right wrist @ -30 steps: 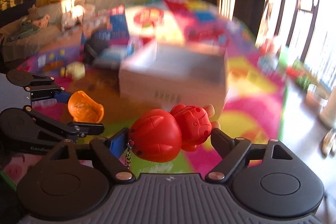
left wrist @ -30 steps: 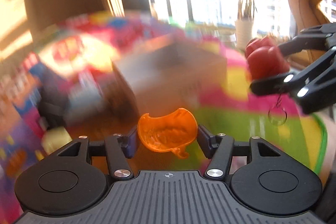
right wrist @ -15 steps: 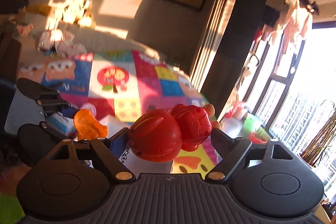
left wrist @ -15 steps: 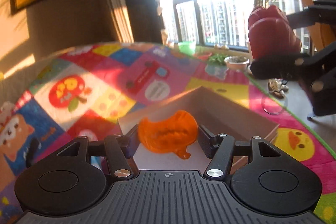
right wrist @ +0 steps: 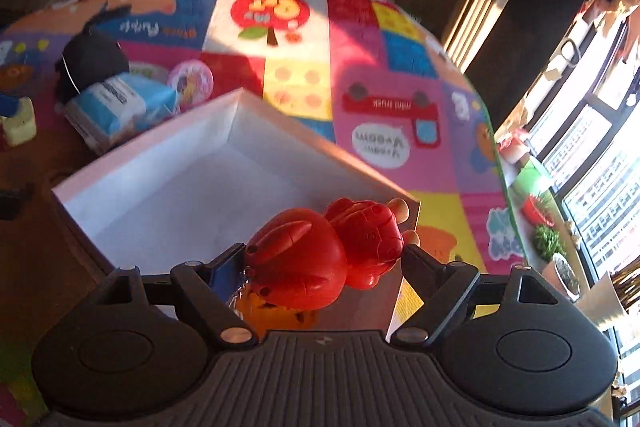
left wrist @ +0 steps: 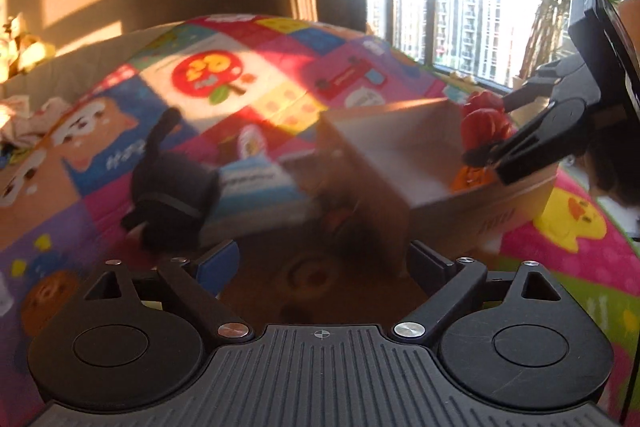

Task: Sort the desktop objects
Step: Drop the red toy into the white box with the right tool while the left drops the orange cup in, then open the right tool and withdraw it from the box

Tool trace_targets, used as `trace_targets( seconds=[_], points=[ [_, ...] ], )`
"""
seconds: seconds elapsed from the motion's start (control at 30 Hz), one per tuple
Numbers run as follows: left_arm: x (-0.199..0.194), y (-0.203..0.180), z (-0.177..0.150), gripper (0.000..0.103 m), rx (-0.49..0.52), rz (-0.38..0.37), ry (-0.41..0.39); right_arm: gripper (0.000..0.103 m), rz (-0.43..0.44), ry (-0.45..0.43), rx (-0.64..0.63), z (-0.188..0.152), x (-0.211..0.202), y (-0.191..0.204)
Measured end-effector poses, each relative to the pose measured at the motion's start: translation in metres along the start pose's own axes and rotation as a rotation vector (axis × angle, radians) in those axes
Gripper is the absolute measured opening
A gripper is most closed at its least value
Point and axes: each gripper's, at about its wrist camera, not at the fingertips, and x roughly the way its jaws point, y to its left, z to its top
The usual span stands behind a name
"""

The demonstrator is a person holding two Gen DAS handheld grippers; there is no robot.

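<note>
Right gripper is clamped on the red toy above the white box, near its 5 o'clock corner. The toy looks like hard, light, glossy plastic (likely slippery); grip across the round body. Left gripper has just opened, nothing between its jaws.

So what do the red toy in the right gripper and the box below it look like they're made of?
Red toy: likely hard moulded plastic, glossy, with sharp highlights and crisp moulded seams; a small metal chain hangs from it. Box: probably cardboard, matte, with thin straight walls, folded corners, a pale inside and a brown printed outside.
</note>
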Motion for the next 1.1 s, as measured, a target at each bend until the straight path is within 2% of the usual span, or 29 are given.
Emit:
trace_targets(
  seconds=[0.13,0.27,0.4,0.47,0.6,0.63,0.67,0.7,0.77,0.87,1.0,1.1],
  points=[
    [-0.003,0.02,-0.014,0.095,-0.071,0.038,0.035,0.084,0.029,0.037,0.003,0.003,0.004,0.0],
    [-0.005,0.03,-0.02,0.096,-0.129,0.049,0.054,0.084,0.056,0.037,0.06,0.021,0.009,-0.001],
    [-0.013,0.032,-0.022,0.098,-0.126,0.057,0.038,0.087,-0.014,0.021,0.065,0.039,0.017,0.004],
    [-0.017,0.038,-0.026,0.1,-0.132,0.087,0.03,0.087,-0.033,-0.003,0.101,0.047,0.012,0.006],
    [-0.021,0.054,-0.035,0.1,-0.163,0.186,0.036,0.087,0.022,-0.106,0.089,0.053,-0.016,0.035],
    [-0.023,0.059,-0.037,0.1,-0.177,0.208,0.037,0.085,0.032,-0.128,0.056,0.053,-0.023,0.048],
    [-0.024,0.063,-0.04,0.1,-0.193,0.227,0.037,0.074,0.039,-0.148,0.015,0.053,-0.029,0.062],
    [-0.026,0.068,-0.042,0.1,-0.213,0.243,0.036,0.058,0.047,-0.157,-0.038,0.052,-0.033,0.079],
    [-0.03,0.078,-0.046,0.1,-0.268,0.251,0.026,0.048,0.066,-0.161,-0.122,0.049,-0.038,0.11],
    [-0.037,0.088,-0.049,0.1,-0.326,0.267,-0.003,0.048,0.053,-0.18,-0.237,0.043,-0.036,0.155],
    [-0.043,0.097,-0.053,0.1,-0.404,0.276,-0.035,0.041,-0.047,-0.168,-0.367,0.039,-0.017,0.202],
    [-0.047,0.104,-0.056,0.1,-0.455,0.273,-0.056,0.041,-0.126,-0.145,-0.415,0.042,0.003,0.221]
  ],
)
